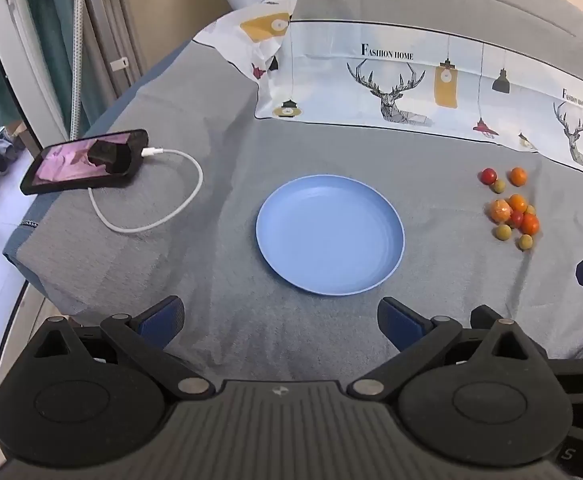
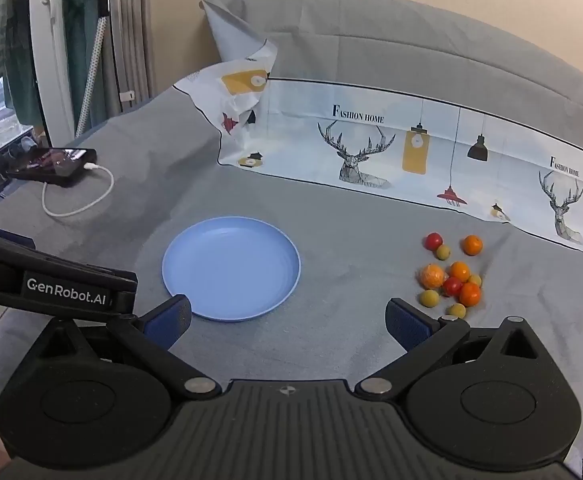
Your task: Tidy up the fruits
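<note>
Right wrist view: a cluster of small round fruits [image 2: 451, 276], red, orange and yellow-green, lies on a grey bed cover [image 2: 331, 340] at 3 o'clock of an empty blue plate [image 2: 231, 268], apart from it. The right hand-held gripper [image 2: 287, 320] is spread wide, holding nothing. At 9 o'clock this view alone shows the other tool's "GenRobot.AI" label. Left wrist view: the left hand-held gripper [image 1: 281, 322] is likewise wide and empty, and the phone [image 1: 83, 160] screen at 10 o'clock shows plainly.
</note>
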A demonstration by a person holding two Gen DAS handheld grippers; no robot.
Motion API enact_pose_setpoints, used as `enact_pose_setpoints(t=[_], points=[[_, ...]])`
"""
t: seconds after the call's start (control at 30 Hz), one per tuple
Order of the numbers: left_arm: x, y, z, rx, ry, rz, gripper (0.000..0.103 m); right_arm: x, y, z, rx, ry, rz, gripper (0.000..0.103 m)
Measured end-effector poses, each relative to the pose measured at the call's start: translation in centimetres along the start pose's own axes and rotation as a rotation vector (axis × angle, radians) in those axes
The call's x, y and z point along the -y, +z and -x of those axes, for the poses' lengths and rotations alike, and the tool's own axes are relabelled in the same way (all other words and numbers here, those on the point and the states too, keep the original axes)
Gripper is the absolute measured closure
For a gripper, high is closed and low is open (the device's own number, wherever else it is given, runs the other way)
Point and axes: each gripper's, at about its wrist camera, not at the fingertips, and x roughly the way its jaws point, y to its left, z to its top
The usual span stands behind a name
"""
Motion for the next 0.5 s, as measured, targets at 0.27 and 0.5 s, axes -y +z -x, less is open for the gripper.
enact_pose_setpoints(t=[0.27,0.5], points=[[0.05,0.0,-0.62,-0.014,0.003,0.003,0.0,0.45,0.06,-0.88,-0.004,-0.019,-0.003,0.0],[0.62,0.03,-0.39,-0.005,0.017,-0.01,0.0,0.09,-0.52,-0.78,0.004,-0.023,-0.016,0.0]])
